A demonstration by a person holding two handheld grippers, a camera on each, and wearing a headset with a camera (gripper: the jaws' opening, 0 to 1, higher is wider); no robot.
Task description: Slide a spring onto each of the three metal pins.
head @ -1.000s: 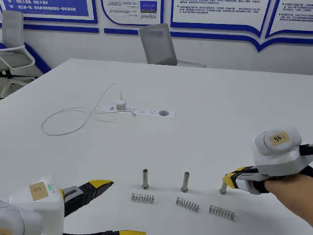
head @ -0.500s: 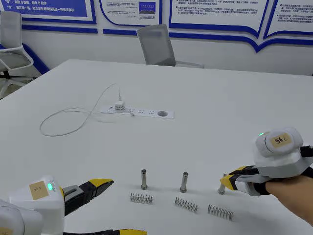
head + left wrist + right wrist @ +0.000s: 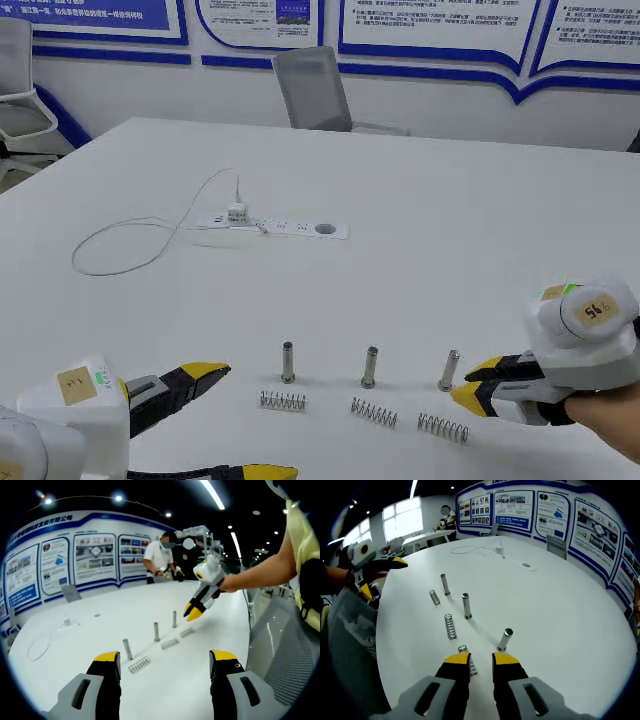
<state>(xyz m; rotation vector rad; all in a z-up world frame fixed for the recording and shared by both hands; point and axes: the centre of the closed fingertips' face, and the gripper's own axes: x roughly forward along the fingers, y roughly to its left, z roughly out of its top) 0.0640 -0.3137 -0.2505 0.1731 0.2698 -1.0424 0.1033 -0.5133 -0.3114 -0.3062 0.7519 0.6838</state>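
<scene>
- Step, as I judge it: picking first spring (image 3: 443,429), tabletop's (image 3: 450,200) near edge.
- My right claw (image 3: 481,659): slightly open, empty; my left claw (image 3: 165,656): wide open.
- Next: lower onto spring, close.

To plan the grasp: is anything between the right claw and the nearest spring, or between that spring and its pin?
Nothing visible. The right claw is close to the spring, and only bare table separates spring and pin.

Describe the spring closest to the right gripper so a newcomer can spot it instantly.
On the white table, three upright pins stand in a row, a coil lying before each. It is the spring at the row's right end in the head view, beside the yellow jaws of the right gripper.
</scene>
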